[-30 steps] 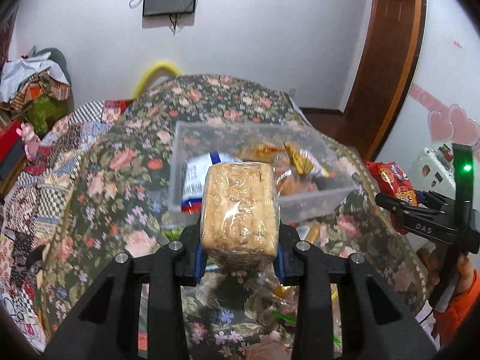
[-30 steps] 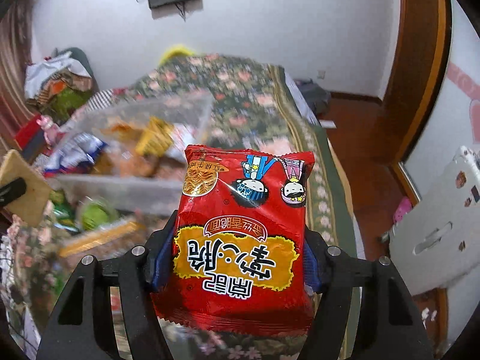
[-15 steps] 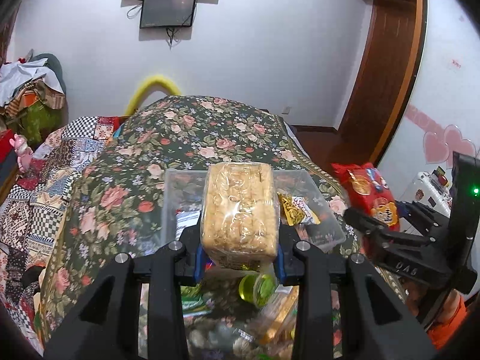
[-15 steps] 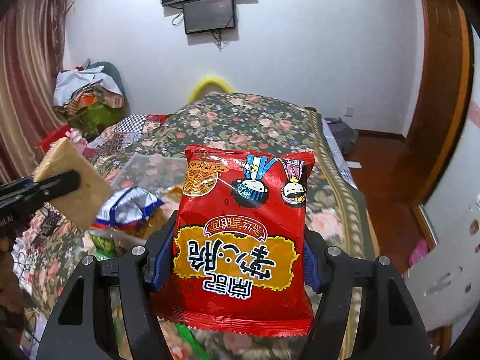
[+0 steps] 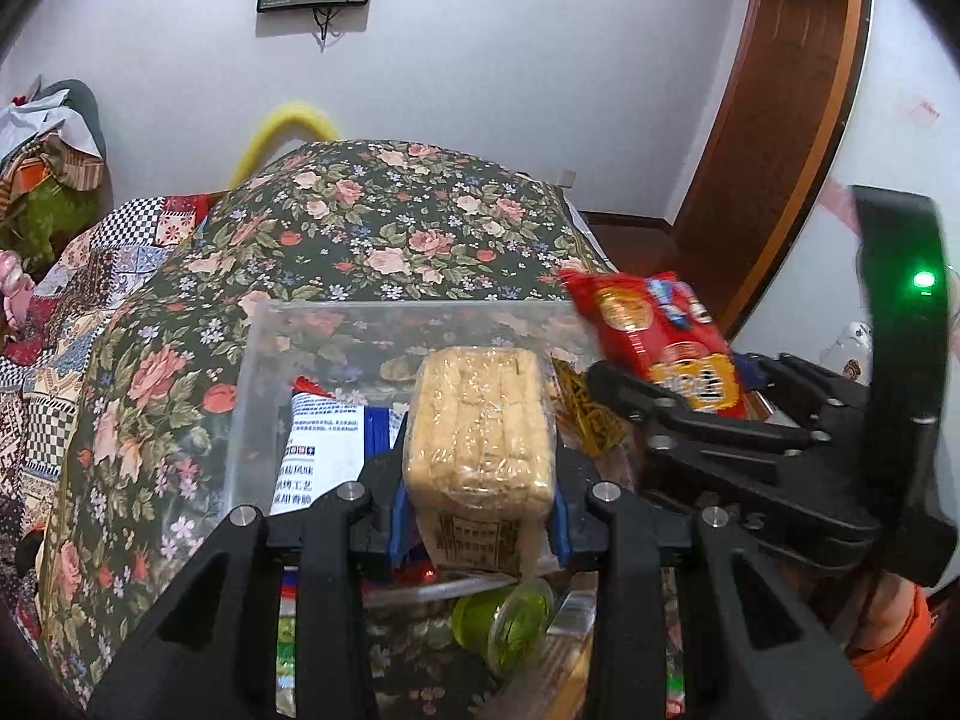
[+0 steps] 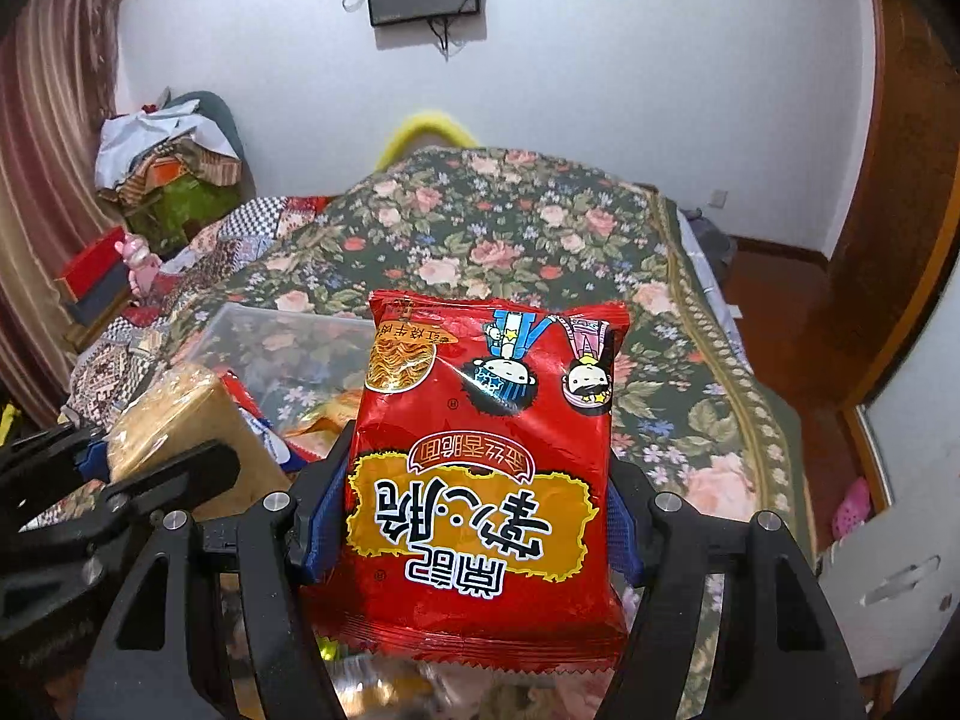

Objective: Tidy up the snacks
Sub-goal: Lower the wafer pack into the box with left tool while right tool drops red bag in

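Note:
My left gripper is shut on a clear-wrapped pack of beige crackers, held over the near side of a clear plastic bin on the floral bedspread. My right gripper is shut on a red noodle snack bag, held just right of the left gripper. The red bag also shows in the left wrist view, over the bin's right side. The cracker pack shows in the right wrist view. The bin holds a blue-and-white packet and yellow wrapped snacks.
Loose snacks, among them a green jelly cup, lie on the bedspread below my grippers. The floral bed stretches to a white wall. A patchwork quilt lies left; a wooden door stands right.
Both grippers have moved forward and closer together, over the clear bin. The bin now sits directly beneath the cracker pack and the red bag. Both grips are unchanged.

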`<state>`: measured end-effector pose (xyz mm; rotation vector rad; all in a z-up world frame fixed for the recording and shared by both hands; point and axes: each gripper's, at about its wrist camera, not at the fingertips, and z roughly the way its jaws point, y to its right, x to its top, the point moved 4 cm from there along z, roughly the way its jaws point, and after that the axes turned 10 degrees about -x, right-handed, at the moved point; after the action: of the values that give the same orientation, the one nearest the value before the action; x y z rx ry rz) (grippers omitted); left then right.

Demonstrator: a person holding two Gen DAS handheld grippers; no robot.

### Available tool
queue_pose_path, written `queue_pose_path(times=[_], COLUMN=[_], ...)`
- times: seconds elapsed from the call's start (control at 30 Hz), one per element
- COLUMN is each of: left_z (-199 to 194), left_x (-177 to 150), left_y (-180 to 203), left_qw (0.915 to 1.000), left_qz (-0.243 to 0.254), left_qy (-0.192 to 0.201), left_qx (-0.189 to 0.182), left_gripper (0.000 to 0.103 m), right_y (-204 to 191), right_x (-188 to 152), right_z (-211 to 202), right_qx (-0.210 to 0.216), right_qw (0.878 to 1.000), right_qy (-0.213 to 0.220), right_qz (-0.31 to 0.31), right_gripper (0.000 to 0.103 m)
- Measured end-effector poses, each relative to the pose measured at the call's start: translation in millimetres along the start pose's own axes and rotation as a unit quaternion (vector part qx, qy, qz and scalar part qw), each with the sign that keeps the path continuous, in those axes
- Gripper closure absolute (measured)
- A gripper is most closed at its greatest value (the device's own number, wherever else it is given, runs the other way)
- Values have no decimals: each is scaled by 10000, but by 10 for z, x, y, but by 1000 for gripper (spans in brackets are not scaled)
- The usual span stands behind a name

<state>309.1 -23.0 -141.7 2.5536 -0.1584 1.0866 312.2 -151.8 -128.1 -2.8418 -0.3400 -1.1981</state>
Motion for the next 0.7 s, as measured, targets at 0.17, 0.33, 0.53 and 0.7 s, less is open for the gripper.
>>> queue_pose_path(times=[0.17,0.33,0.53,0.7], left_z=[111,202,96,-163], left_x=[44,21,15,41], left_y=[-39,-130,-126,-108], left_qw=[9999,9989,9994,9996], left_qz=[-98,-376,-229,-164], left_qy=[-76,-272,-153,-35], left_qx=[5,-53,205,226], left_gripper=[68,62,42,42], right_y=[-11,43,39,38], right_x=[-38,-129,-152,-126], right_z=[112,135,-1,-225], right_qx=[-4,20,-35,-16], right_qw=[9998,9991,9994,9997], right_qy=[-194,-413,-320,-119], right_qz=[-44,-39,-155,-193], right_gripper=[38,36,29,27])
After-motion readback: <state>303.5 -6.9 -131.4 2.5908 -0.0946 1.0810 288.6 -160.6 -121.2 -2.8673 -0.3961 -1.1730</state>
